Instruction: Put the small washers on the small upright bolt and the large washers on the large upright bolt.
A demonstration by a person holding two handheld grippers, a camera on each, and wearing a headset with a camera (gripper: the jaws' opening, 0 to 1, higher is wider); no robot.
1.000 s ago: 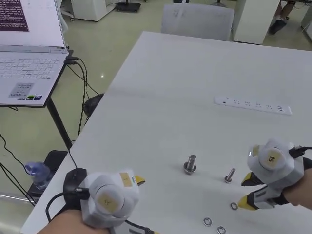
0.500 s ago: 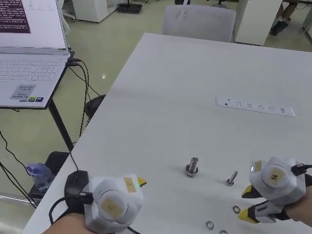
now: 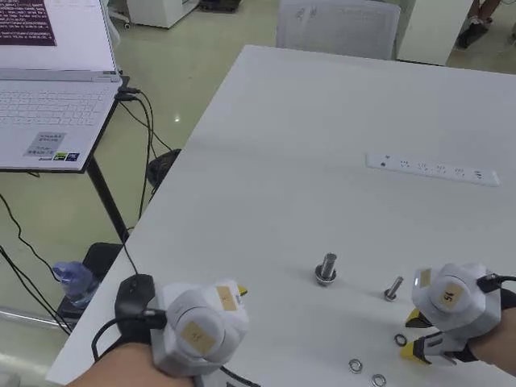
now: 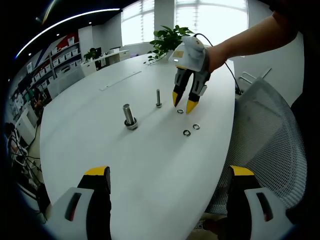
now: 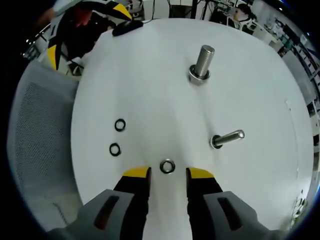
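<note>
White desk (image 3: 322, 121) is seen in an office, with a laptop (image 3: 48, 89) to its left and a power strip (image 3: 433, 170) far right. A silvery ring washer (image 5: 167, 166) is laid flat at the tips of the spread right gripper (image 5: 168, 175), on the near side of the small bolt (image 5: 227, 138). The left gripper (image 4: 170, 172) is held spread, near left.

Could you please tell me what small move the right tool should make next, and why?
Probably lower the right tool and close it on the washer. Its open jaws stand on either side of that washer, which lies flat and loose on the table, close to the small bolt.
</note>
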